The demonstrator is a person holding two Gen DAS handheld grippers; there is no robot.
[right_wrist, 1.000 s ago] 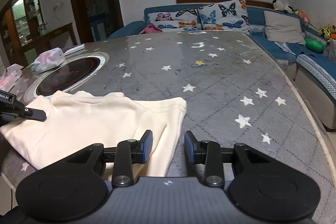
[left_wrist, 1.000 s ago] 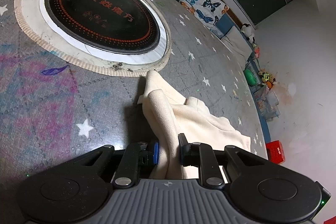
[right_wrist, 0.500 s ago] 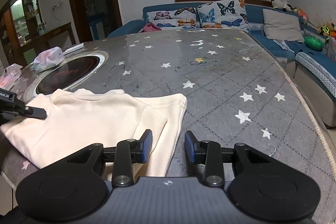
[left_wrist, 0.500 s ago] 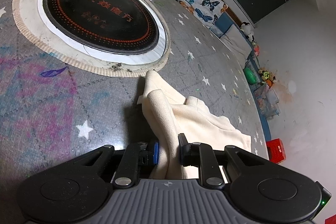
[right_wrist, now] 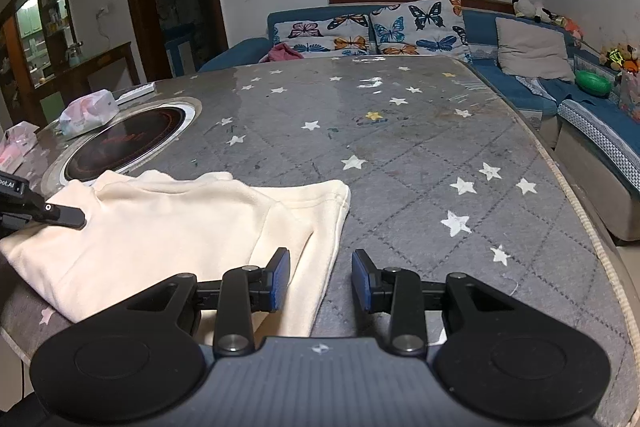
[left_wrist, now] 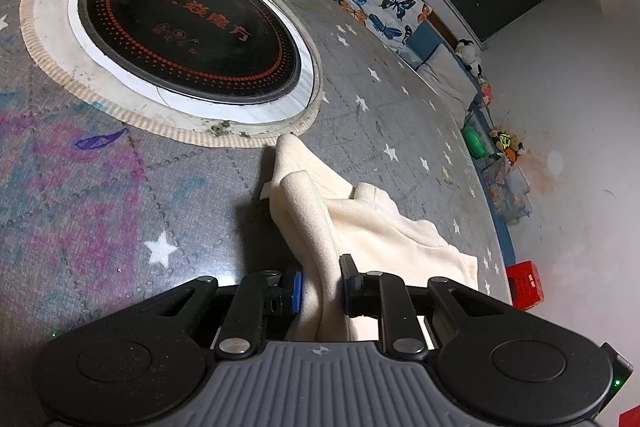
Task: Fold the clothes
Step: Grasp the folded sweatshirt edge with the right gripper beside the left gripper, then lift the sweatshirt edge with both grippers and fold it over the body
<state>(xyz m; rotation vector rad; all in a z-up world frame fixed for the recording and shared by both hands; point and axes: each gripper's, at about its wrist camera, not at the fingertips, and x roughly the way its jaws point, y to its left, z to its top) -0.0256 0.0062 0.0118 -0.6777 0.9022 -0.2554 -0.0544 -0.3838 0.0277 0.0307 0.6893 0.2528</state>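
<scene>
left wrist view: your left gripper (left_wrist: 320, 281) is clamped on a raised fold of the cream garment (left_wrist: 360, 219), which lies on the star-print table (left_wrist: 120, 211) just below the round cooktop (left_wrist: 188, 31).

right wrist view: your right gripper (right_wrist: 320, 277) is open wide, its jaws holding nothing; the garment's hem seems to lie under its left finger.
</scene>
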